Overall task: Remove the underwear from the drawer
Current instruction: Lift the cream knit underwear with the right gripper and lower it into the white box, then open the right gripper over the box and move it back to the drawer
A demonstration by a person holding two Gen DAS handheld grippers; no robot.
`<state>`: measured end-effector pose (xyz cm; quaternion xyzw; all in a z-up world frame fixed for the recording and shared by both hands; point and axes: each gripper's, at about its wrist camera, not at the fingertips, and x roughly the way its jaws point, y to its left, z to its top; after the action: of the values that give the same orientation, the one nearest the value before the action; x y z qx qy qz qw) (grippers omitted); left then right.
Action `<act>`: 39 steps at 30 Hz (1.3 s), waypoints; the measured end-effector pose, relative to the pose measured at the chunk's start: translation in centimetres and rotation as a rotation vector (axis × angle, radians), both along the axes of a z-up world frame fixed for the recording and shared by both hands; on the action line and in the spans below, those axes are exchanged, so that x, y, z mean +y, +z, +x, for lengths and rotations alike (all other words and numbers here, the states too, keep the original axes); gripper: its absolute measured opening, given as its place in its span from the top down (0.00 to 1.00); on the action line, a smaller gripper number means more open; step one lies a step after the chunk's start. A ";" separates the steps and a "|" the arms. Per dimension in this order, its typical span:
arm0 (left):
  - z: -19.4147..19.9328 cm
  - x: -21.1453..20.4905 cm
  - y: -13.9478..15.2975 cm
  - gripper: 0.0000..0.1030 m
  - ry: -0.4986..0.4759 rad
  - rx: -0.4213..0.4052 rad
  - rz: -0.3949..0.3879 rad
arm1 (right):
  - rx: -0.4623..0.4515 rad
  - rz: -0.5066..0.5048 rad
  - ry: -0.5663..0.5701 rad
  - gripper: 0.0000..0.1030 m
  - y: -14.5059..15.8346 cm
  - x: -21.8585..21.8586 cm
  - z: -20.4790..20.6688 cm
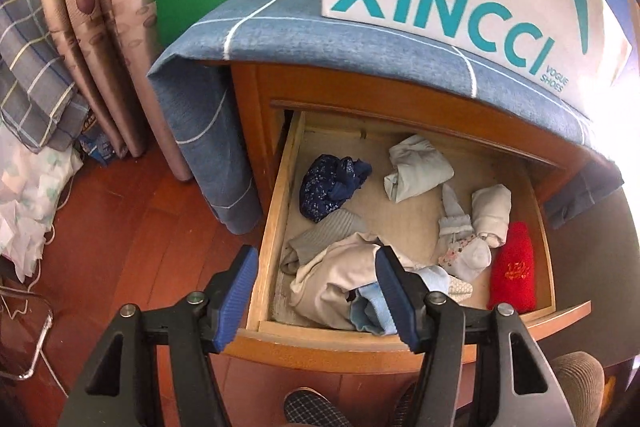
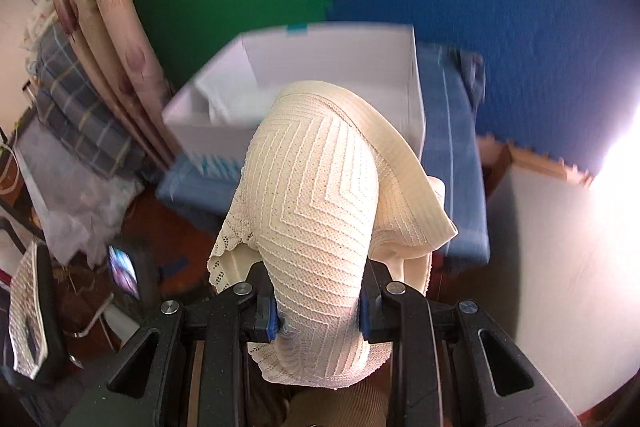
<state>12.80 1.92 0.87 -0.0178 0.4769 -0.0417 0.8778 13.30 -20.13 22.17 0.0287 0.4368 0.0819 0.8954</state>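
Cream underwear (image 2: 316, 227) is held clamped in the right hand-held gripper (image 2: 318, 311) near a white box (image 2: 414, 83), while the left hand-held gripper (image 1: 316, 297), jaws spread, is poised over the open drawer (image 1: 276, 227), a further grasp likely being next.

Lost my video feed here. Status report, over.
Right gripper shut on cream underwear, above white box. Left gripper open over open drawer. More garments inside. Path clear.

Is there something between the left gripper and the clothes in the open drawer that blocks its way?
Nothing visible blocks it. The left gripper hangs open above the drawer, which is pulled out, and the beige garment lies uncovered between its fingers. The right gripper holds cream underwear.
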 end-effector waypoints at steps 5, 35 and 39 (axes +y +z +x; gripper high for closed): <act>0.0 0.5 -0.1 0.40 0.014 0.008 -0.027 | -0.129 -0.019 -0.012 0.75 6.2 1.1 4.1; 0.5 1.1 -0.9 0.40 0.025 0.036 -0.088 | 0.286 -0.240 -0.066 0.54 -7.2 3.7 22.5; 0.5 1.2 -0.9 0.40 0.030 0.035 -0.083 | 0.236 -0.267 -0.070 0.36 -6.2 4.0 21.9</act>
<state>13.35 3.08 -0.04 -0.0619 0.4897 -0.0479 0.8684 35.20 -16.11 15.92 -0.0660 0.5445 -0.0118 0.8361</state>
